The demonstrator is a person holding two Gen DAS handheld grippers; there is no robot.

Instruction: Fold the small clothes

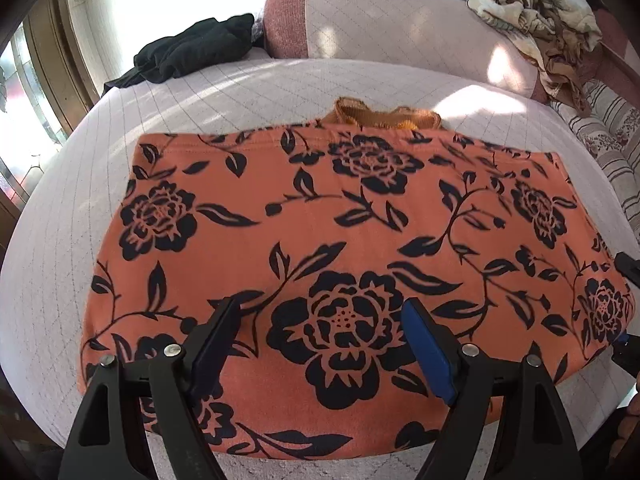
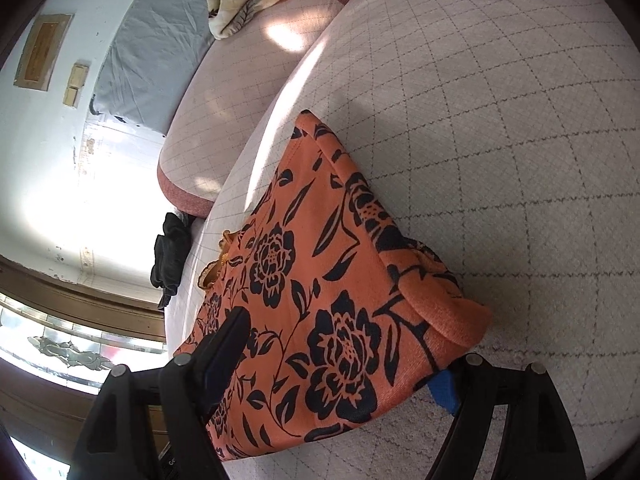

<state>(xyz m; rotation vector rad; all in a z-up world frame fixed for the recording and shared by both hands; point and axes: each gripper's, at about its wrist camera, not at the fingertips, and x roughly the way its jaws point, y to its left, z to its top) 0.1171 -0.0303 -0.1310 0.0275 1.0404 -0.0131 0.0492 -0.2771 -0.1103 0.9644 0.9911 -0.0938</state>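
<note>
An orange garment with black flowers [image 1: 320, 220] lies folded flat on the white quilted bed [image 1: 240, 96]. A mustard knit edge [image 1: 380, 116] peeks out at its far side. My left gripper [image 1: 324, 332] hovers open over the near middle of the garment, nothing between its fingers. In the right wrist view the garment's [image 2: 320, 280] thick folded corner sits between the wide jaws of my right gripper [image 2: 340, 352], which is open. One black finger [image 2: 228, 340] lies over the cloth, and the blue pad [image 2: 442, 392] shows from under the corner without pressing it.
A black garment [image 1: 192, 52] lies at the bed's far left near a bright window [image 1: 24, 120]. A pink quilted bolster [image 1: 400, 28] runs along the back with a beige patterned blanket [image 1: 536, 12] heaped on it. Striped bedding [image 1: 612, 140] is at the right.
</note>
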